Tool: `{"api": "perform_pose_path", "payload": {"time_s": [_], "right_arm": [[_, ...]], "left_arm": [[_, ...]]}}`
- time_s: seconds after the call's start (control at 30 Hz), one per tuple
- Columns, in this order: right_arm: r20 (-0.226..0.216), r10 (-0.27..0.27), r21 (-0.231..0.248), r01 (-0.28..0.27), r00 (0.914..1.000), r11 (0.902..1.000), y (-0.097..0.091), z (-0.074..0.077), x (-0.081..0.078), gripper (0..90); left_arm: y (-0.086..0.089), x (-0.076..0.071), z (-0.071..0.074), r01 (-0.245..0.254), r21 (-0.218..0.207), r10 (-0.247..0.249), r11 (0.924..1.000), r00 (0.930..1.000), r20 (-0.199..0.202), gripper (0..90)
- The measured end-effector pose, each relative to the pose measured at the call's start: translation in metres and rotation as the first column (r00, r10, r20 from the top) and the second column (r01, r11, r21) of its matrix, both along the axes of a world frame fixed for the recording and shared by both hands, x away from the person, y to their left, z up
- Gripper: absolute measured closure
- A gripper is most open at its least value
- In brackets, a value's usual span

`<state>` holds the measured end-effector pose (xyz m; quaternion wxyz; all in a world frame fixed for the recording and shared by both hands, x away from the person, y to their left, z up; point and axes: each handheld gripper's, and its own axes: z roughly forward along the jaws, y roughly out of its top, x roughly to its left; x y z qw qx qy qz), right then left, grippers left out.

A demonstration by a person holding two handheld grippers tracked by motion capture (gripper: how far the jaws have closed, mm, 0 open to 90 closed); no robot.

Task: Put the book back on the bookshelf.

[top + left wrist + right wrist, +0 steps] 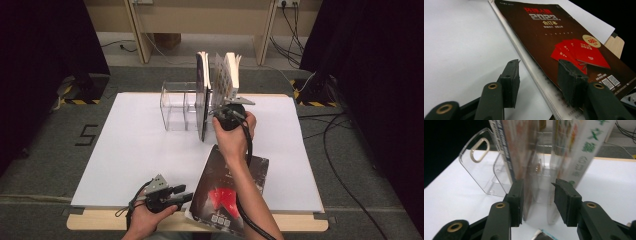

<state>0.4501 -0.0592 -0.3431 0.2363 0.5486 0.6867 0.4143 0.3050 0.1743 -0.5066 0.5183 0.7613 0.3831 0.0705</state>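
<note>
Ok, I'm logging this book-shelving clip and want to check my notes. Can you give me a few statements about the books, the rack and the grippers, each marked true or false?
1. Two books stand upright in the clear rack. True.
2. The dark magazine stands in the rack. False: it lies flat at the table's near edge.
3. The right gripper is at the standing books, jaws apart. True.
4. The left gripper is clamped shut on the magazine. False: its jaws are open, straddling the magazine's edge without pressing it.
5. The rack lies on its side. False: it stands upright on the white table cover.
</note>
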Motion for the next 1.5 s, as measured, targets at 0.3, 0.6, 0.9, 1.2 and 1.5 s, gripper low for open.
{"api": "perform_pose_path", "payload": {"time_s": [0.3, 0.6, 0.9, 1.2, 1.5], "right_arm": [[-0.029, -0.024, -0.010, 0.023, 0.9993, 0.9997, -0.018, -0.009, -0.004, 60.3], [-0.077, -0.039, -0.038, 0.036, 0.9963, 0.9986, -0.038, -0.022, -0.005, 60.4], [-0.141, -0.062, -0.058, 0.054, 0.9881, 0.9969, -0.059, -0.041, -0.004, 60.6], [-0.195, -0.085, -0.072, 0.072, 0.9771, 0.9948, -0.081, -0.058, -0.005, 62.6], [-0.275, -0.124, -0.081, 0.105, 0.9533, 0.9911, -0.103, -0.078, -0.009, 63.6]], "left_arm": [[-0.003, 0.001, -0.001, -0.002, 0.021, 0.002, 0.9998, 1.0000, -0.009, 50.1], [-0.004, 0.003, -0.002, -0.011, 0.046, 0.012, 0.9989, 0.9995, -0.027, 48.1], [-0.007, 0.003, -0.004, -0.012, 0.055, 0.014, 0.9984, 0.9991, -0.040, 47.8], [-0.008, 0.004, -0.004, -0.009, 0.054, 0.012, 0.9985, 0.9985, -0.054, 47.8], [-0.009, 0.004, -0.004, -0.009, 0.059, 0.013, 0.9982, 0.9985, -0.054, 47.9]]}}
